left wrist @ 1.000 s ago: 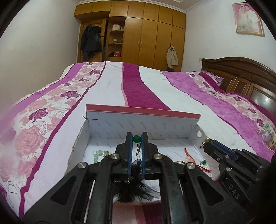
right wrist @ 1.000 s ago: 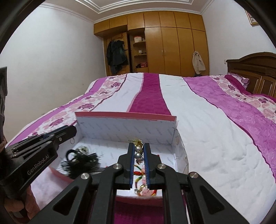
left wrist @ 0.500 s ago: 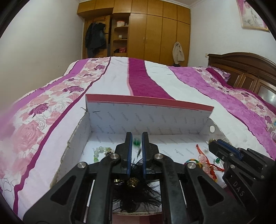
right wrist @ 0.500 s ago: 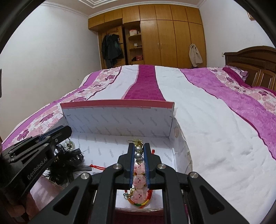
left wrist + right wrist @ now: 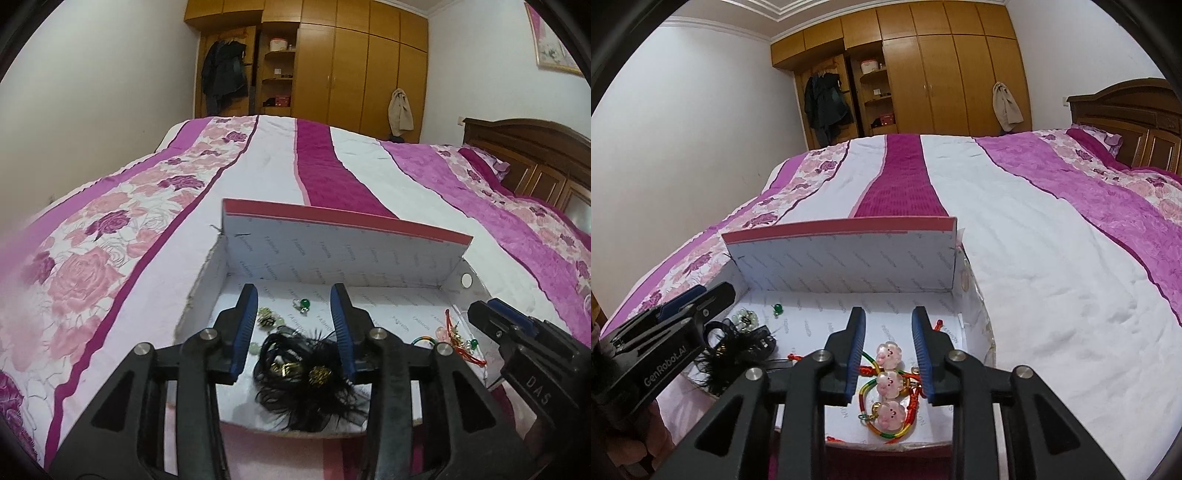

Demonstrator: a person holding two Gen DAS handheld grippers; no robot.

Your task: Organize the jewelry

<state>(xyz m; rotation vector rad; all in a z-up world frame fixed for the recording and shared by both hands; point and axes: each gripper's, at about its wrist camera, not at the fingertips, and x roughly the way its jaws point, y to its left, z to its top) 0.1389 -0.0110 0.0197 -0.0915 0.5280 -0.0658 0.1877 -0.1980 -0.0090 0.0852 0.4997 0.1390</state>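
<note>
Left tool: released, jaws spread above the box on the bed; black feather ornament lies below between them, green earring just ahead.
Right tool: released, jaws spread; pig-charm bracelet lies between them on the box floor.

Your open cardboard box sits on the bed, its white printed lining showing and red-edged lid upright at the back. On its floor you have a black feather hair ornament with gold centres, a pale green bead bracelet, a green-stone earring, and a red and rainbow cord bracelet with three pink pig beads.
</note>
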